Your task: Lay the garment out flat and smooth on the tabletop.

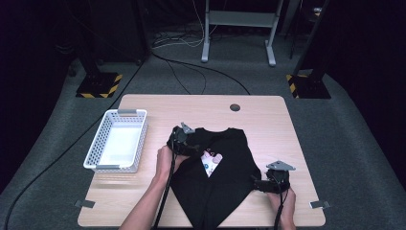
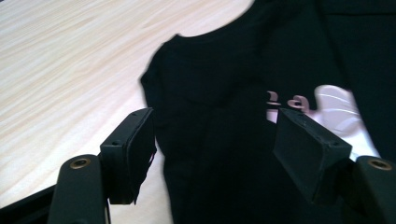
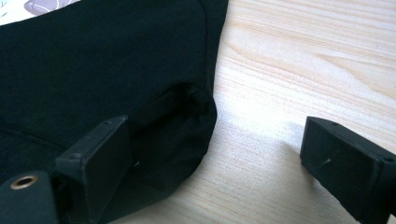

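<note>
High view: our white basket (image 1: 98,143) sits hollow beside the black shirt (image 1: 230,177); its print is unreadable. We hold left gripper (image 1: 184,139) and right gripper (image 1: 268,184) unclenched, grasping nothing.

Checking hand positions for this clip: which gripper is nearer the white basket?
Left. The left gripper is over the shirt just right of the basket; the right gripper sits at the shirt's far edge.

Light wooden worktop (image 1: 268,115), black folded T-shirt (image 1: 230,177) lying flat near its front edge, white perforated basket (image 1: 117,140) at its left side, well apart
</note>
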Demonstrator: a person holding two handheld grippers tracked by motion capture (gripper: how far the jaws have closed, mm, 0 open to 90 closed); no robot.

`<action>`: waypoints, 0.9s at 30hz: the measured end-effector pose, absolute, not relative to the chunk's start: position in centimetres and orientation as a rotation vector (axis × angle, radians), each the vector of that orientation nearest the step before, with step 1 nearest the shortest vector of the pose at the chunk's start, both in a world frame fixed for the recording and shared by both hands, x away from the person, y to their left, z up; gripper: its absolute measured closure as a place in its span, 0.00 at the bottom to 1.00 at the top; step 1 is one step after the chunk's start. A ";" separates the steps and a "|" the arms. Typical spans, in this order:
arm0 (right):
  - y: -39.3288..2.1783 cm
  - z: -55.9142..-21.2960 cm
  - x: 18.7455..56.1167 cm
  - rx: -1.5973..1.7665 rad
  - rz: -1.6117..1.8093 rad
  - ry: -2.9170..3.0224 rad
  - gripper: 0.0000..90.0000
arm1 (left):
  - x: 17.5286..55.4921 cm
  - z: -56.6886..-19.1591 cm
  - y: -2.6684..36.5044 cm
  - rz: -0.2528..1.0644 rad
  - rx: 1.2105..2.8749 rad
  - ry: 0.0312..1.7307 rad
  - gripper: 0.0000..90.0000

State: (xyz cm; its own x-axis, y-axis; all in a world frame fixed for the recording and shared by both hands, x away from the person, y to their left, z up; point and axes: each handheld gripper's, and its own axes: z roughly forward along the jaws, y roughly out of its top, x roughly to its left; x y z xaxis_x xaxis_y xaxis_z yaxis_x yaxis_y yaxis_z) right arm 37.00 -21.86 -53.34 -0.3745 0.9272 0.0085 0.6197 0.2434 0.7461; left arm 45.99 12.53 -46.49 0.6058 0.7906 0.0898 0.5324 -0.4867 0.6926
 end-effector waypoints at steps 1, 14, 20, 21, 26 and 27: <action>-21.9 -53.3 37.0 1.411 0.941 2.084 0.10 | 45.6 -46.4 12.4 0.530 2.211 1.022 0.31; -21.7 -53.3 36.9 1.410 0.942 2.087 0.10 | 39.8 -48.9 11.5 0.381 2.213 0.893 0.28; -21.7 -53.3 36.8 1.410 0.941 2.087 0.10 | 39.9 -51.0 12.6 0.347 2.217 0.949 0.26; -21.7 -53.3 36.8 1.410 0.941 2.087 0.10 | 40.2 -51.3 13.0 0.347 2.212 0.971 0.25; -21.7 -53.3 36.8 1.410 0.942 2.087 0.10 | 41.4 -52.2 14.6 0.364 2.151 1.054 0.26; -21.7 -53.3 36.8 1.410 0.942 2.087 0.10 | 41.6 -52.2 14.8 0.370 2.142 1.067 0.26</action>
State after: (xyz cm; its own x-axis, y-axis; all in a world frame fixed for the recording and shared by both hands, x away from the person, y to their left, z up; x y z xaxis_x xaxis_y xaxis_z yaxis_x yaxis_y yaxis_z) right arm 36.85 -21.68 -53.33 -0.3769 0.9262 0.0097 0.6201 0.2445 0.7455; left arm 41.57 14.82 -52.19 0.6191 0.7835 -0.0535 0.5820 -0.4120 0.7011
